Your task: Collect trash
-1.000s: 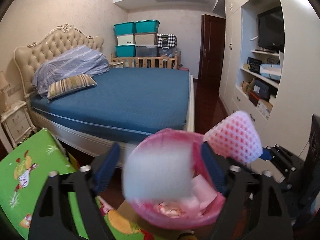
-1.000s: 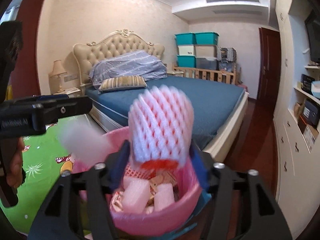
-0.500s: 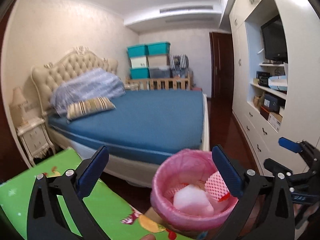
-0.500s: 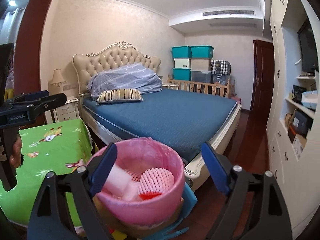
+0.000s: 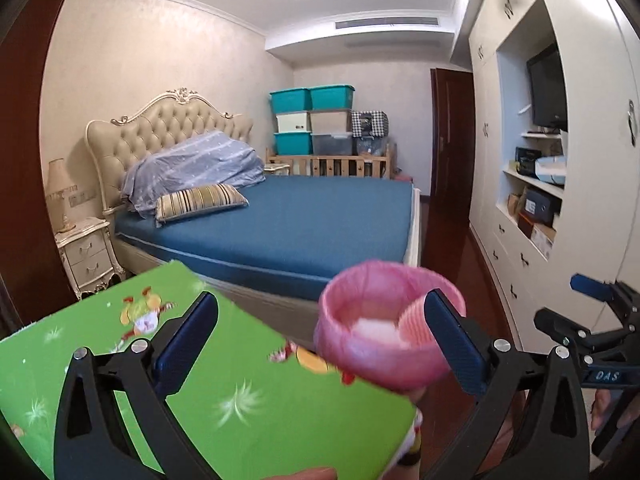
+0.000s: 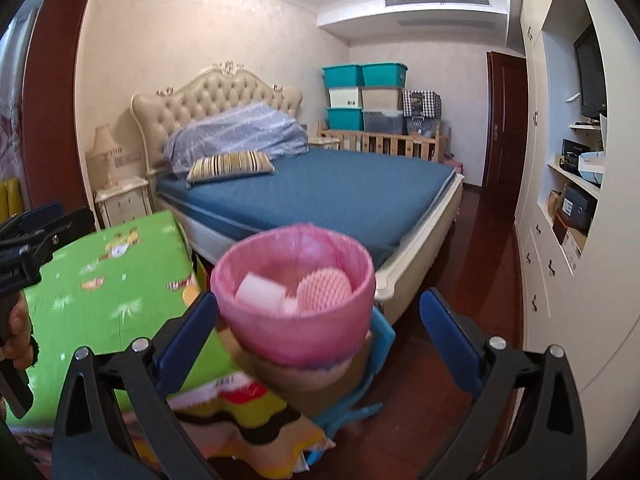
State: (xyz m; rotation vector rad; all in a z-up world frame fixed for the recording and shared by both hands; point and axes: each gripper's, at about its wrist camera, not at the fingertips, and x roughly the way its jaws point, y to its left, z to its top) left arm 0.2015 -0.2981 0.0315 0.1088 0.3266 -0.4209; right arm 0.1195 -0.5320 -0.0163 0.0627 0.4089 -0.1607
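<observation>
Right wrist: right gripper (image 6: 318,330) jaws just opened wide, empty.

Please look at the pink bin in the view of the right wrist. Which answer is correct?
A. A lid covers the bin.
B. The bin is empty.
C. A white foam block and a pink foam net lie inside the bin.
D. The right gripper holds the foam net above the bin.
C: inside the pink bin lie a white foam block and a pink foam net; the right gripper is open and holds nothing.
</observation>
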